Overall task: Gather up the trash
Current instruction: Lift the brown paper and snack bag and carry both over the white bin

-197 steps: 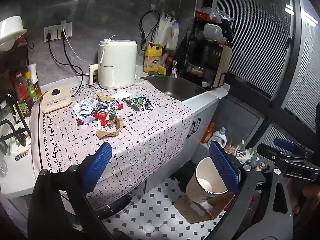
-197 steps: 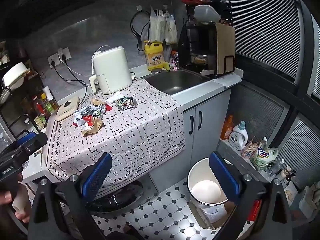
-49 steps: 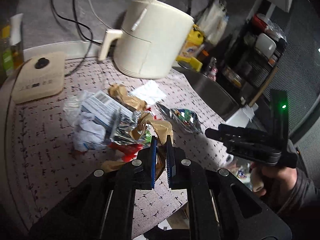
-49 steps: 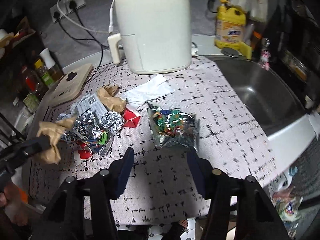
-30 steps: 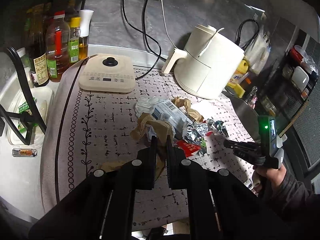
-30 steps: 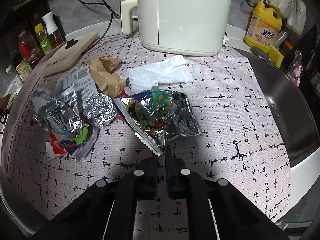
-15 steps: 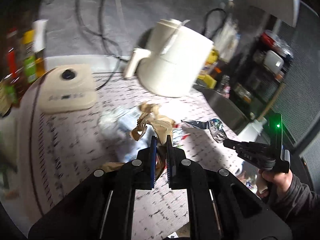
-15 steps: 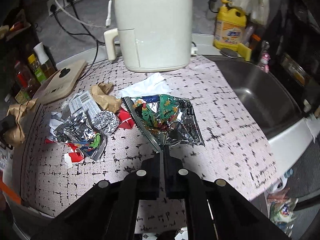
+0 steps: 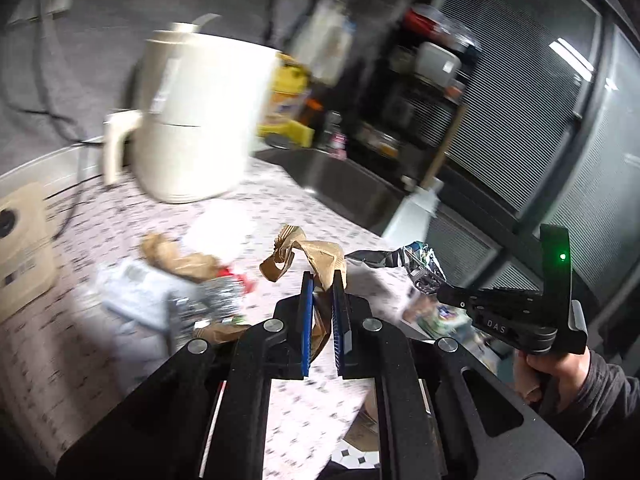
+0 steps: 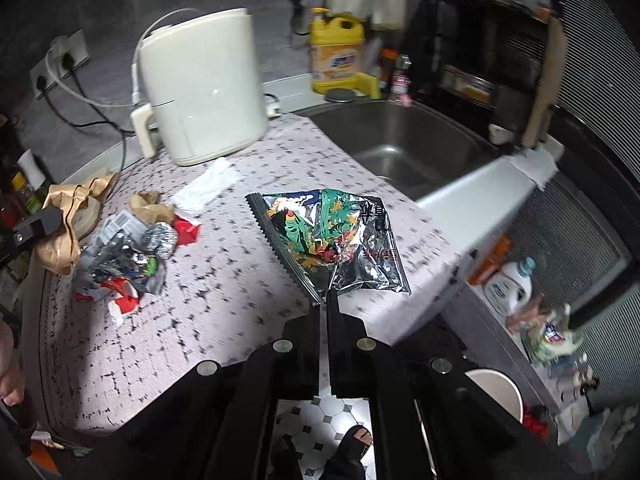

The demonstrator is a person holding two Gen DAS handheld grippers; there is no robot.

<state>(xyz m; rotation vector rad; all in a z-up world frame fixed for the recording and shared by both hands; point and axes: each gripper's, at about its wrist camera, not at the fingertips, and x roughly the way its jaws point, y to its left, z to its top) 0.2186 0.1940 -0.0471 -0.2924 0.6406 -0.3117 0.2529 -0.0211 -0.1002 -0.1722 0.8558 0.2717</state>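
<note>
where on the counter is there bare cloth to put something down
Bare tablecloth runs along the near edge, between the trash pile and the counter's drop-off. A smaller patch lies between the air fryer and the sink. The far left is crowded with wrappers, foil and paper.

The right tool [image 10: 324,300] pinches a foil snack bag [image 10: 336,240] by its corner above the patterned surface [image 10: 224,292], with a wrapper pile [image 10: 128,256] left and the sink [image 10: 400,148] behind
</note>
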